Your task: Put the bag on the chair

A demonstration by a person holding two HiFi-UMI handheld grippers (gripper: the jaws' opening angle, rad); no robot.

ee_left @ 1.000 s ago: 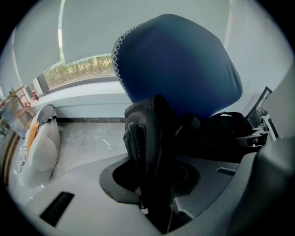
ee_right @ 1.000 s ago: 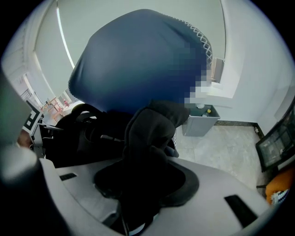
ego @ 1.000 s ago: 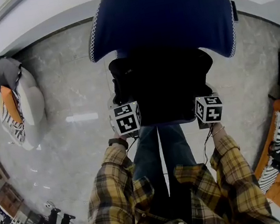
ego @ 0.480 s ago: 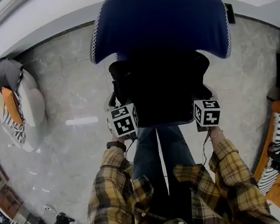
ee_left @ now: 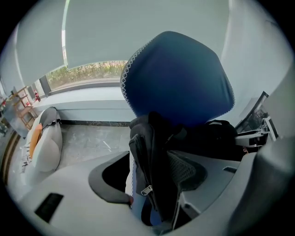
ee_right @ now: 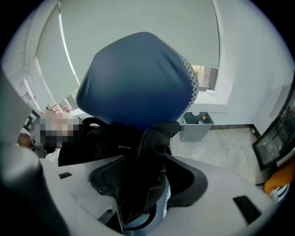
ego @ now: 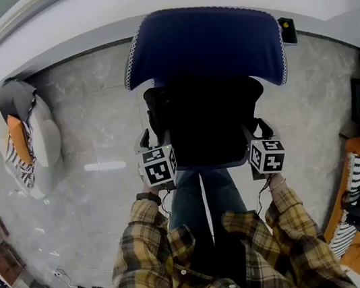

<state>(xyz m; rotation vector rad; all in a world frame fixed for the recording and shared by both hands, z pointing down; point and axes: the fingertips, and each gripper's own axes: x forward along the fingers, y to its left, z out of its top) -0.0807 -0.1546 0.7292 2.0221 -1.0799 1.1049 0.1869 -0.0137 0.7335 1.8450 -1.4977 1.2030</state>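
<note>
Head view looks steeply down on one dark blue upholstered chair (ego: 204, 43) with white stitched edging. One black fabric bag (ego: 207, 125) with zips rests on the chair's seat, upright against the chair's backrest and covering most of the seat.

Two claws flank the front of the chair: the left claw (ego: 155, 145) is at the seat's left front corner and the right claw (ego: 258, 130) at its right front corner. Each carries a white cube with black square markers, two in all, the left cube (ego: 158, 166) and the right cube (ego: 266, 155). Two forearms in yellow and black plaid, the left sleeve (ego: 143, 228) and the right sleeve (ego: 291, 213), reach towards the chair side by side. Both claws are tilted sharply down at the seat. Between the sleeves, just in front of the chair, stand two legs in blue jeans (ego: 203, 197).

Left gripper view shows the left claw's jaws spread wide, having just been opening. The bag's zipped side edge stands between them. A strip of blue seat shows between one jaw and the bag, so nothing is pinched. Right gripper view shows the right claw's jaws equally wide, also just opened further, with the bag's other side edge and a loose strap between them, ungripped.

Well to the left of the chair, one white and grey cushion (ego: 25, 135) with an orange patch lies on the grey marbled floor (ego: 97, 140). To the right of the chair, one small grey bin (ee_right: 197, 124) stands by the wall
</note>
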